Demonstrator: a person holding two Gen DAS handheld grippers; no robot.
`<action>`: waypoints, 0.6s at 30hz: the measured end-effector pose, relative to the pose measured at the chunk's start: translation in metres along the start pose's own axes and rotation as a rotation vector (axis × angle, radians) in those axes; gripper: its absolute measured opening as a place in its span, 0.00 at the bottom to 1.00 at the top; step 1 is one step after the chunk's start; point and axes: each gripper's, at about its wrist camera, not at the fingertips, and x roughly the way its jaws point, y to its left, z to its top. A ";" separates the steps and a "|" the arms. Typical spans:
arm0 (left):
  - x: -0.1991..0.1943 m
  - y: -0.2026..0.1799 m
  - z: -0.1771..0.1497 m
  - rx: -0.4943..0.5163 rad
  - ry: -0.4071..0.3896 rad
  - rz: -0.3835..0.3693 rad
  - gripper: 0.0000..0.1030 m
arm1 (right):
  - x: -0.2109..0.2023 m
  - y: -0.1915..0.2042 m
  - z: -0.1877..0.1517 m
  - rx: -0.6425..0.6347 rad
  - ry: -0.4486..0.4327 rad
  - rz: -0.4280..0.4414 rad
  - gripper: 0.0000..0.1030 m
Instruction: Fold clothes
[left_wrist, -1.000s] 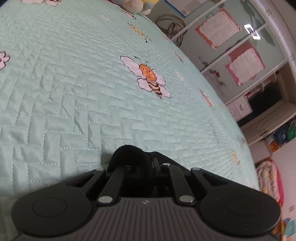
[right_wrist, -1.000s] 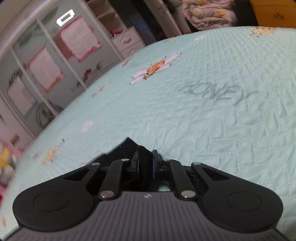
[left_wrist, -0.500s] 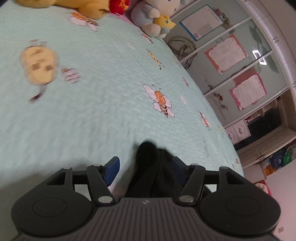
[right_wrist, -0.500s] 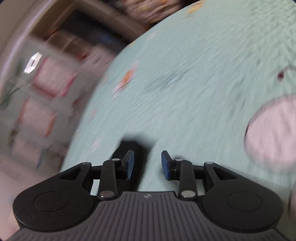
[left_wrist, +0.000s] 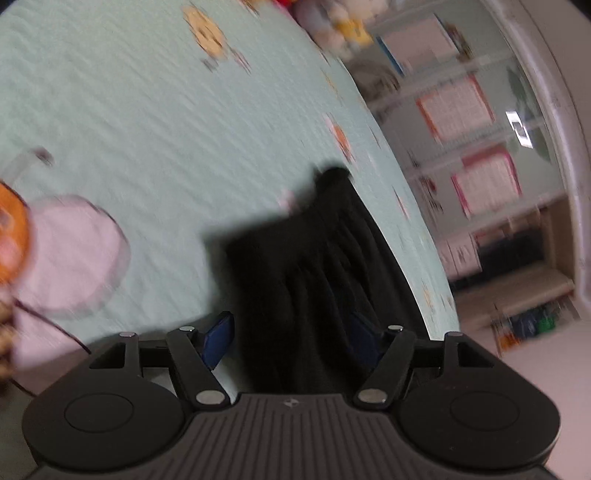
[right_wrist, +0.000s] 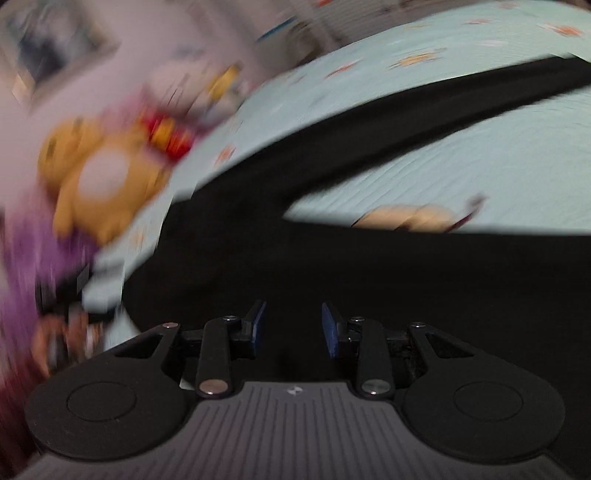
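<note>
A black garment lies on the mint green quilted bedspread, close to the bed's right edge in the left wrist view. My left gripper is open wide just above it; the cloth runs between the blue pads without being pinched. In the right wrist view the same black garment spreads wide under and ahead of my right gripper, with a long strip reaching toward the far right. That gripper is open, with nothing held between its pads. Both views are motion-blurred.
Plush toys sit at the head of the bed: a yellow bear in the right wrist view and smaller ones in the left wrist view. A cabinet with pink-framed sheets stands beyond the bed's edge. A large bee print marks the quilt.
Both grippers were shut on black cloth a second ago; both have opened and let it go. Both hands have swept across the bed, the right one swinging round toward the plush toys.
</note>
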 end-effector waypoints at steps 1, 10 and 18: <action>0.003 -0.004 -0.003 0.022 0.017 -0.003 0.61 | 0.004 0.011 -0.002 -0.031 0.001 -0.002 0.33; 0.000 0.013 0.012 0.050 0.048 0.080 0.02 | 0.009 0.026 -0.021 0.024 0.084 -0.079 0.32; -0.001 0.011 -0.011 -0.038 0.008 -0.047 0.62 | -0.013 0.048 -0.038 -0.088 0.012 -0.122 0.33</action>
